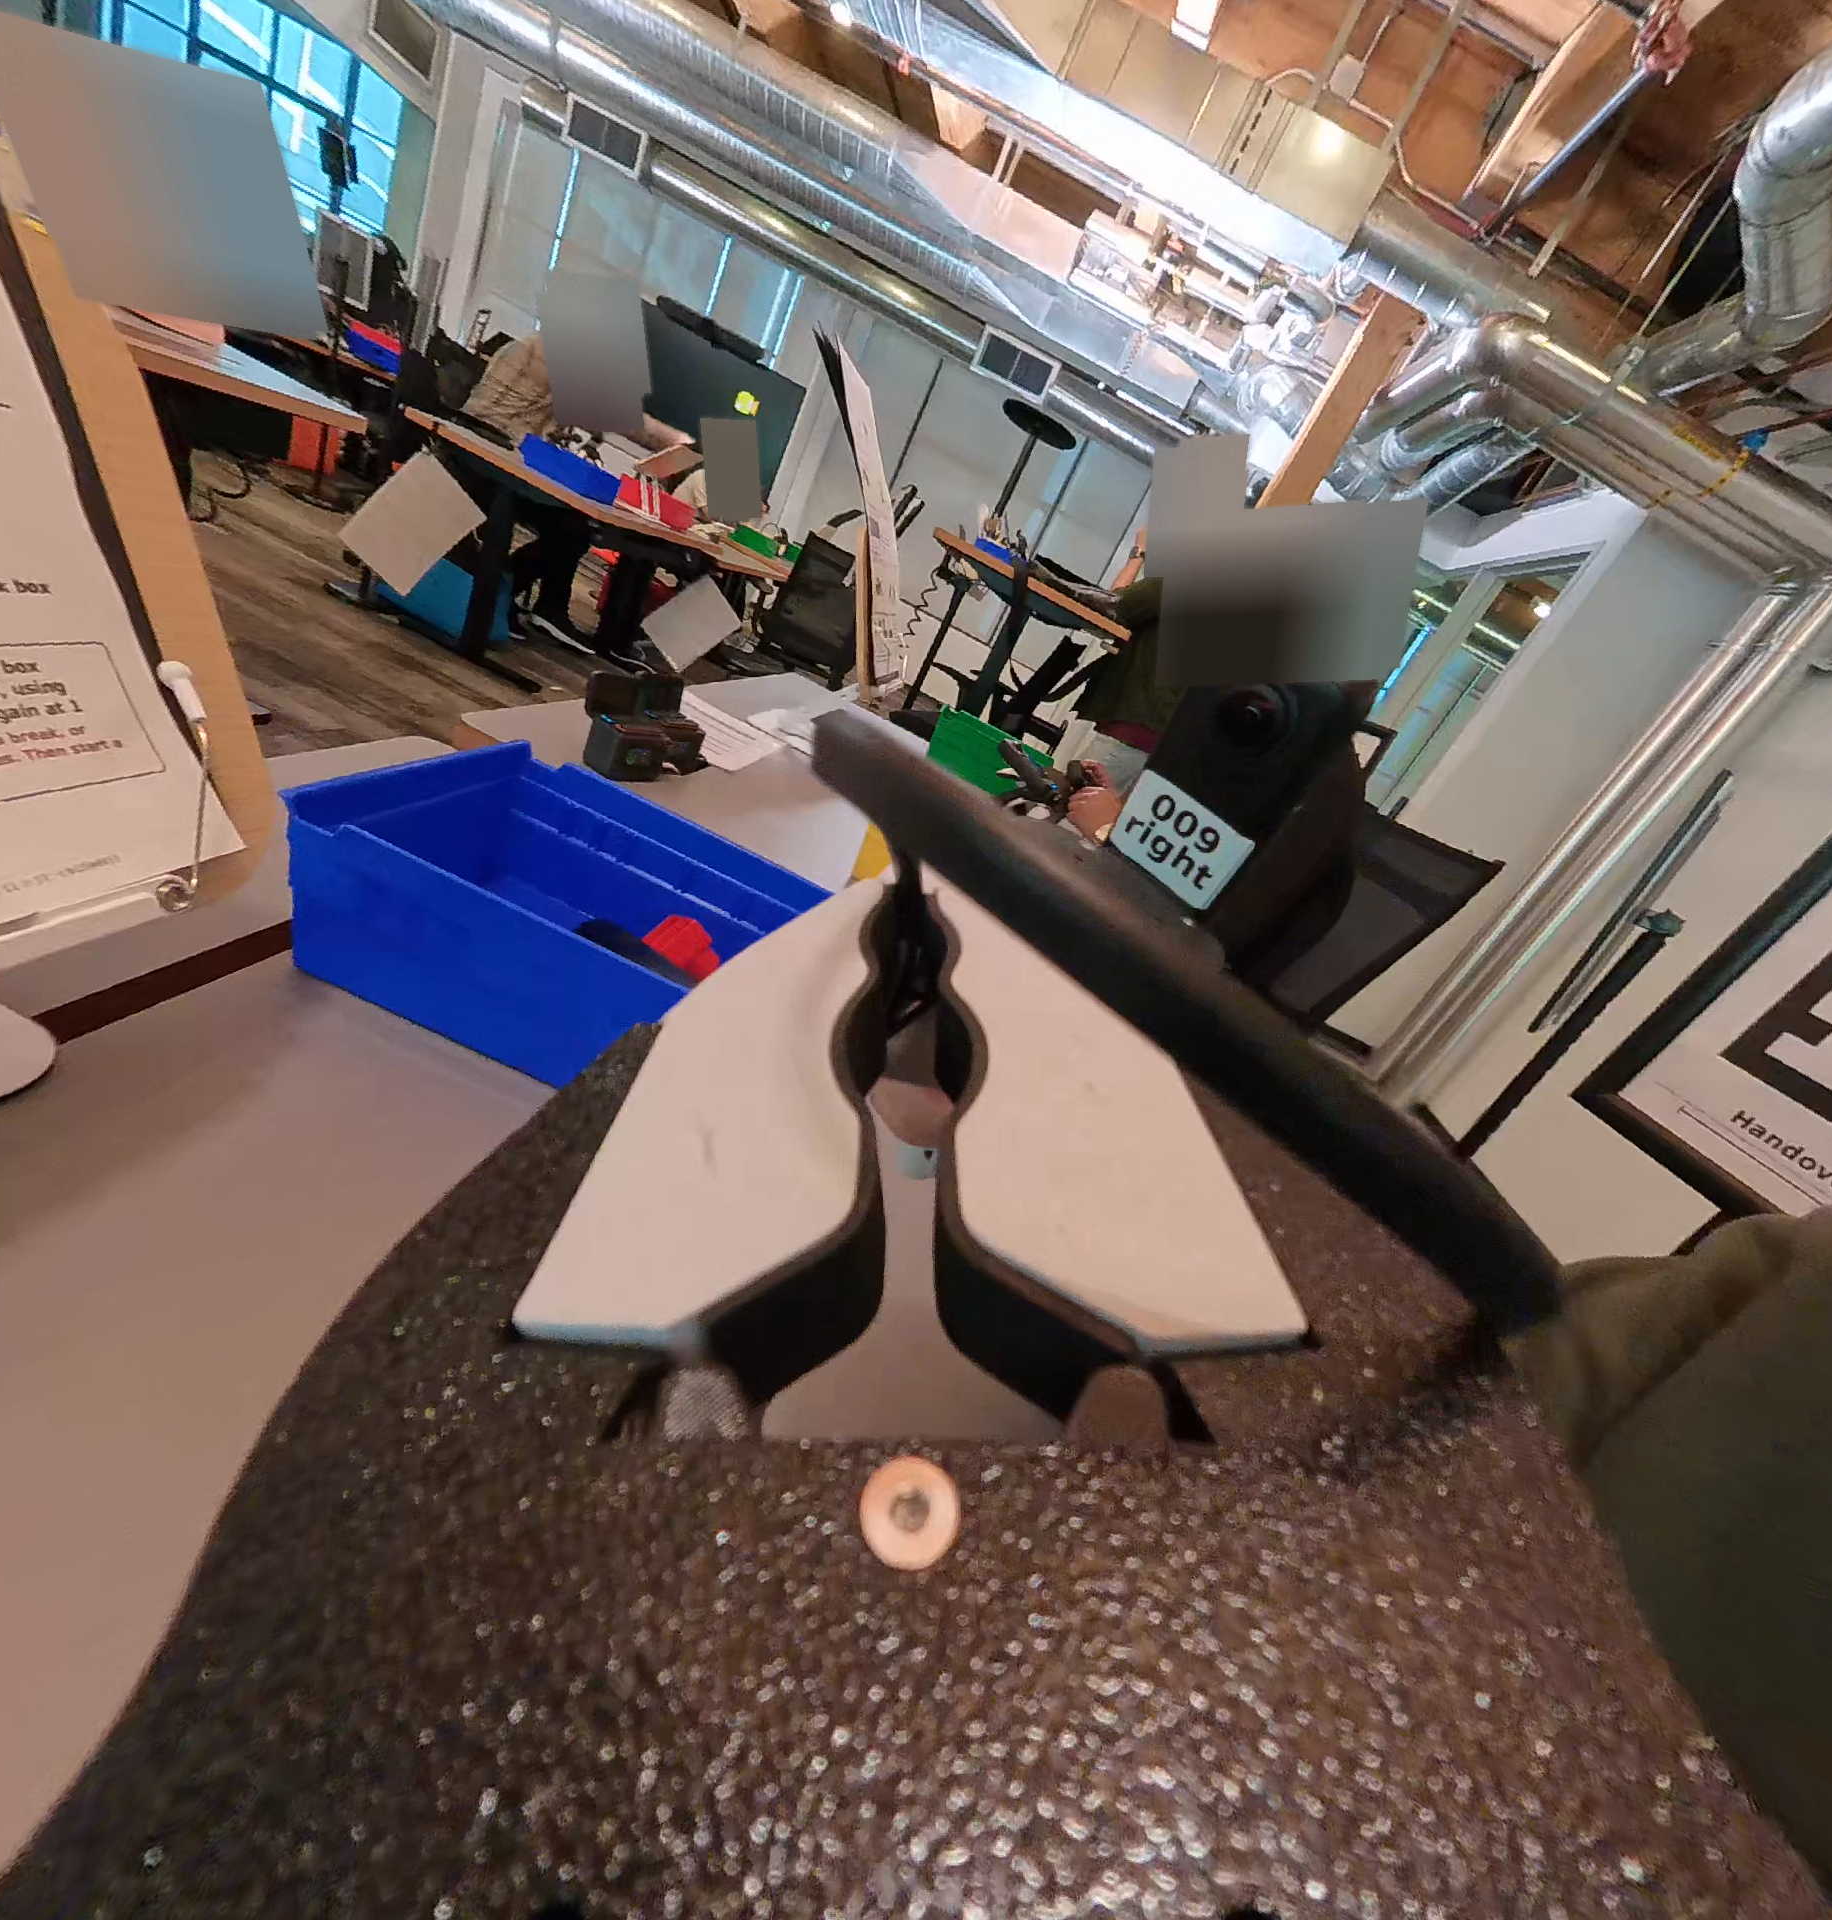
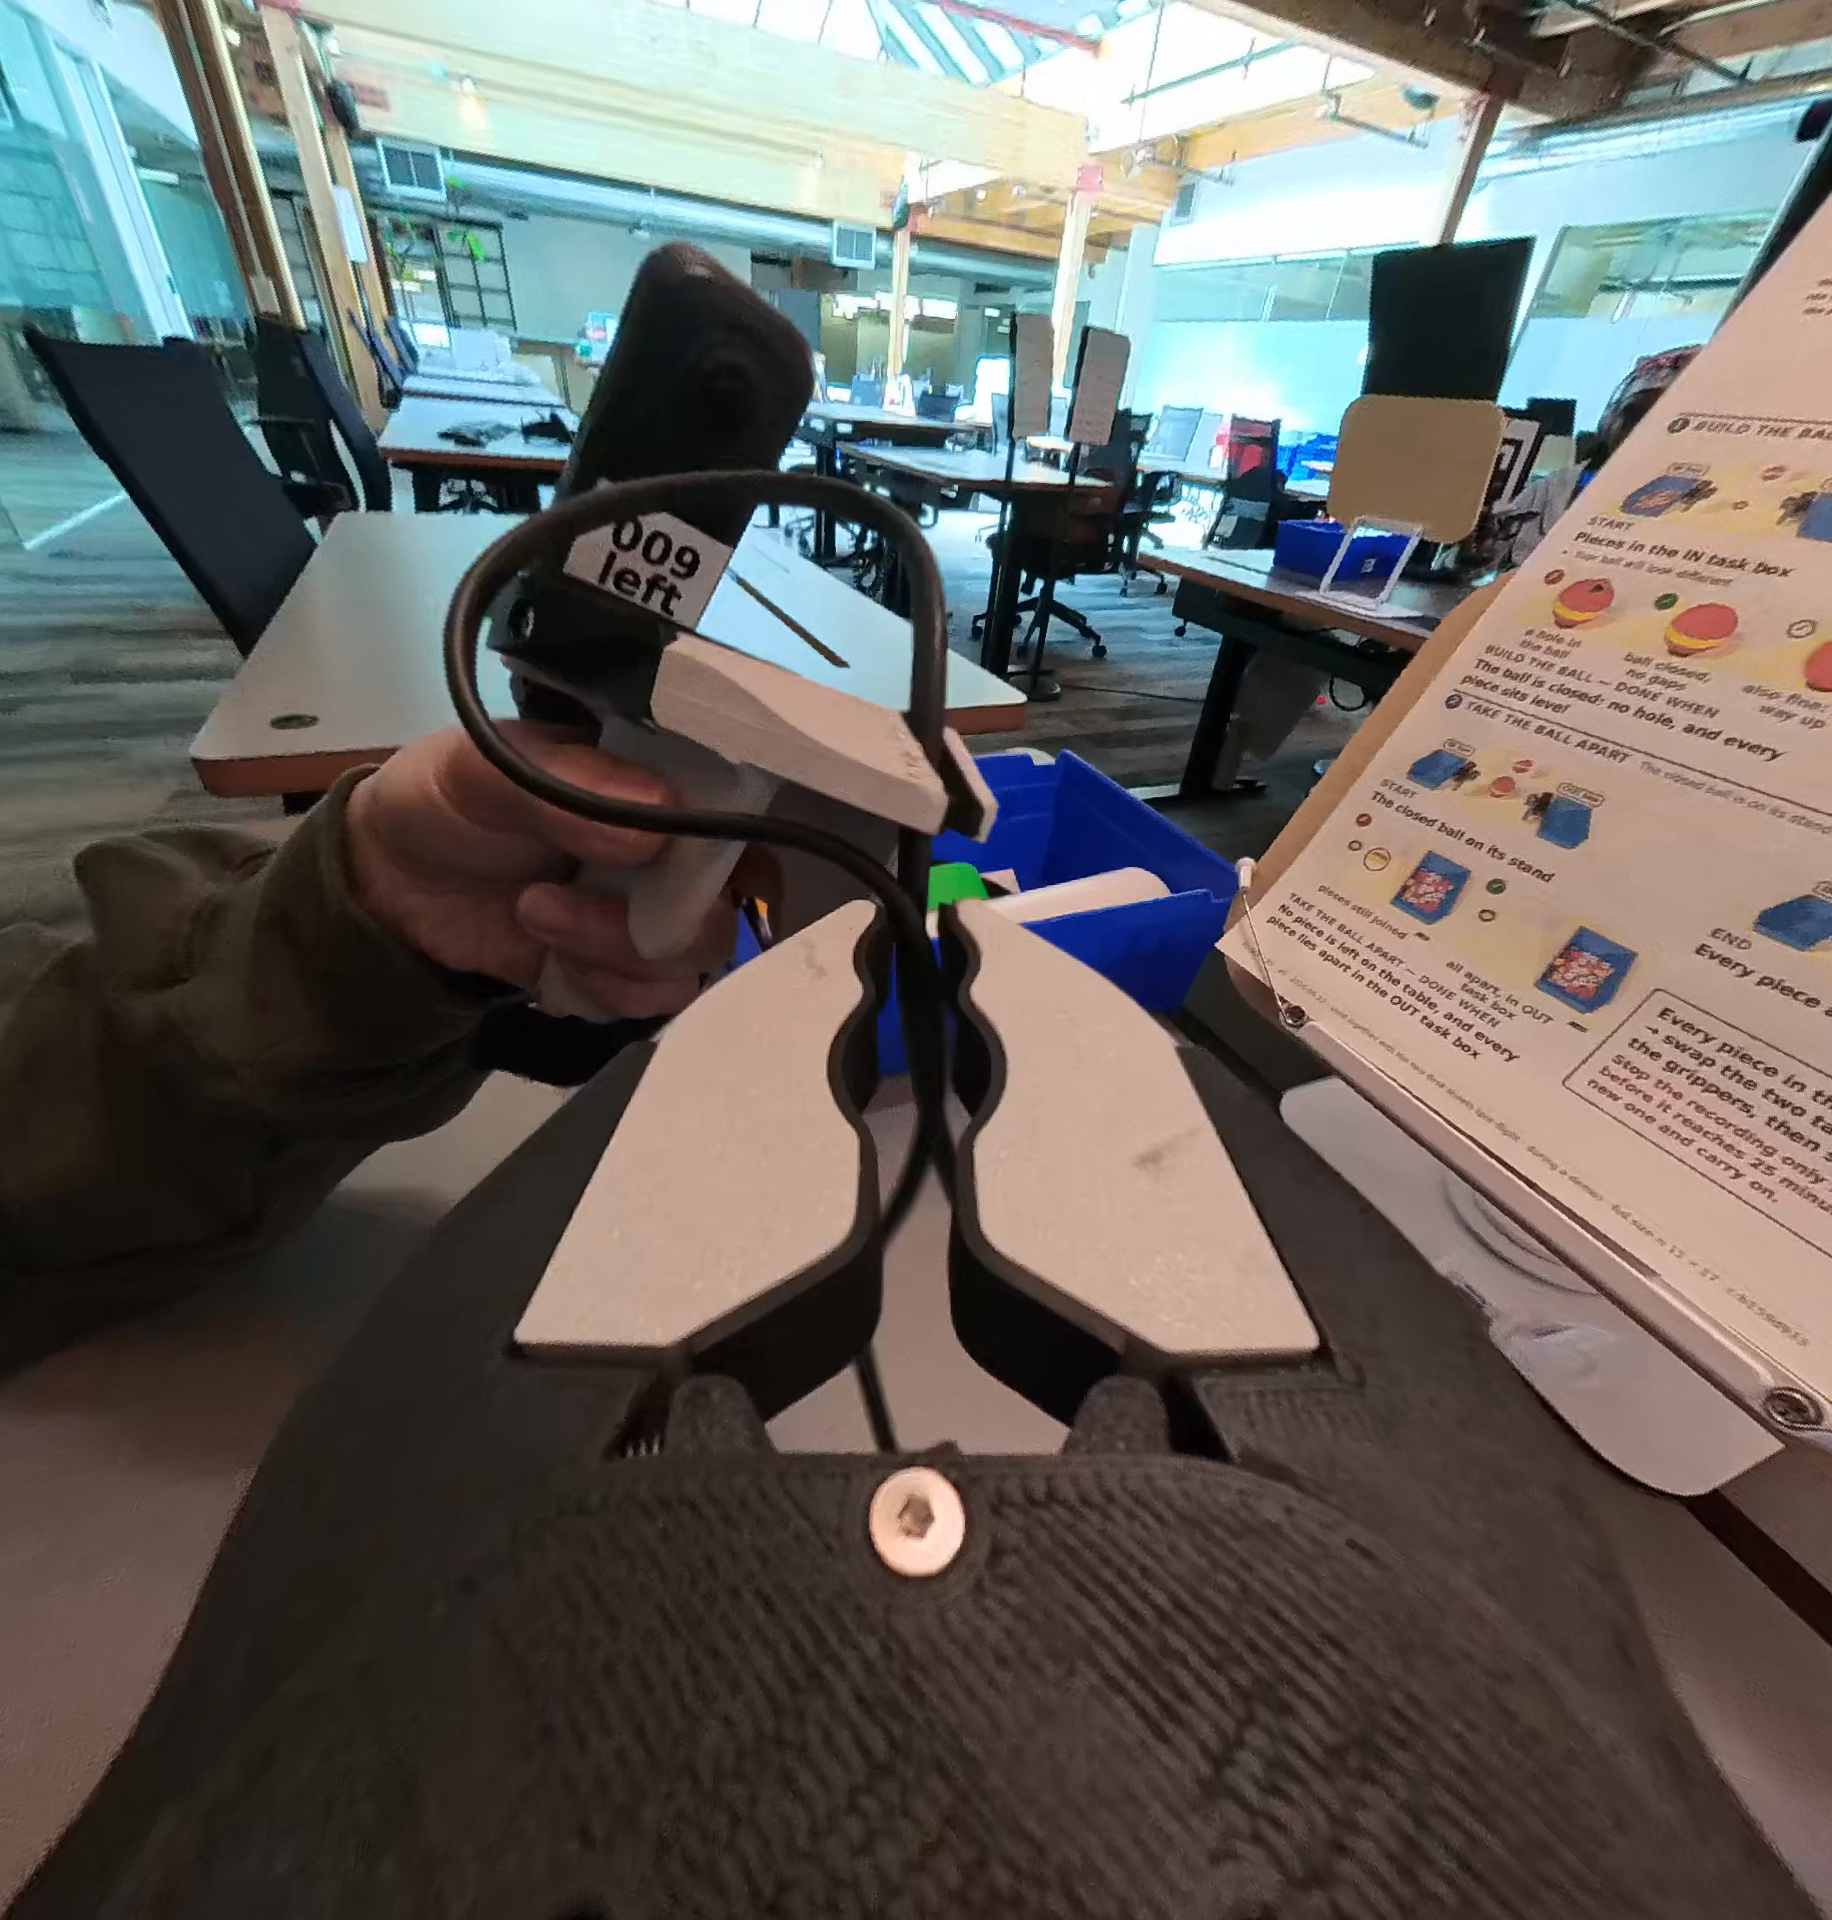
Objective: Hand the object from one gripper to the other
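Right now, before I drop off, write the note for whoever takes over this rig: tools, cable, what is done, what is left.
Left tool: shut on the black cable, pinching it at its tips.
Right tool: shut on the same cable, which runs down between its fingers.
Cable: held off the table by both tools, with a loop standing up beside the left tool. The blue bin is behind it.
Done: both tools grip the cable.
Left: one tool opens and backs away. Which one is giving cannot be told from these views.
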`<state>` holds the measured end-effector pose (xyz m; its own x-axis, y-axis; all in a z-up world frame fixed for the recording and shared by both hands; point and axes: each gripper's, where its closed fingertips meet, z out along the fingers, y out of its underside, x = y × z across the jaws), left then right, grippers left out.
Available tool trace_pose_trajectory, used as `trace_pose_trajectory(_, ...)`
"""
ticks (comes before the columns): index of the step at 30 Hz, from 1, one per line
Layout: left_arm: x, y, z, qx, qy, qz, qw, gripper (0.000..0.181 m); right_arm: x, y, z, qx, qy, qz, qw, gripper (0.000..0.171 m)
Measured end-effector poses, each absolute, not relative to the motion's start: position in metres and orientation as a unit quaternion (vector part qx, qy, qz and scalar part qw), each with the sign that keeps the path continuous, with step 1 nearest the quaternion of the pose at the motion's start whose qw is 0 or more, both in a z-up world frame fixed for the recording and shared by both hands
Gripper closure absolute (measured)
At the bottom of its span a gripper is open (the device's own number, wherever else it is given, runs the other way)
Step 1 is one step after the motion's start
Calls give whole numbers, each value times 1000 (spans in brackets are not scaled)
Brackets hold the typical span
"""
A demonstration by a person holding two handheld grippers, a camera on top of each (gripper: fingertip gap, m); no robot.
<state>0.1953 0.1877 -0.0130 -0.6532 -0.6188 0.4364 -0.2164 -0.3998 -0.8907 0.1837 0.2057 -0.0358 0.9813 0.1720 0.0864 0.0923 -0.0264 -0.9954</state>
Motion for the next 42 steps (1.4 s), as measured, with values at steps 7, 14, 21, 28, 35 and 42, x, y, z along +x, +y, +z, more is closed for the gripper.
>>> trace_pose_trajectory(7,195,191,-13,-395,531,-737,137,178,188,205,-34,-724,-111,-18,681,167)
trace_pose_trajectory(14,201,204,-38,-397,615,-637,243,130,225,177,-1,-662,-32,-35,748,168)
trace_pose_trajectory(21,213,169,-104,-382,751,-468,266,139,231,160,19,-636,-8,-77,768,167)
trace_pose_trajectory(28,219,141,-127,-367,772,-468,224,175,228,165,14,-649,-16,-86,756,167)
trace_pose_trajectory(35,216,170,-104,-367,765,-435,301,175,238,162,-10,-703,-27,-74,707,167)
trace_pose_trajectory(42,207,198,-34,-370,650,-531,398,176,216,167,-32,-730,-77,33,678,166)
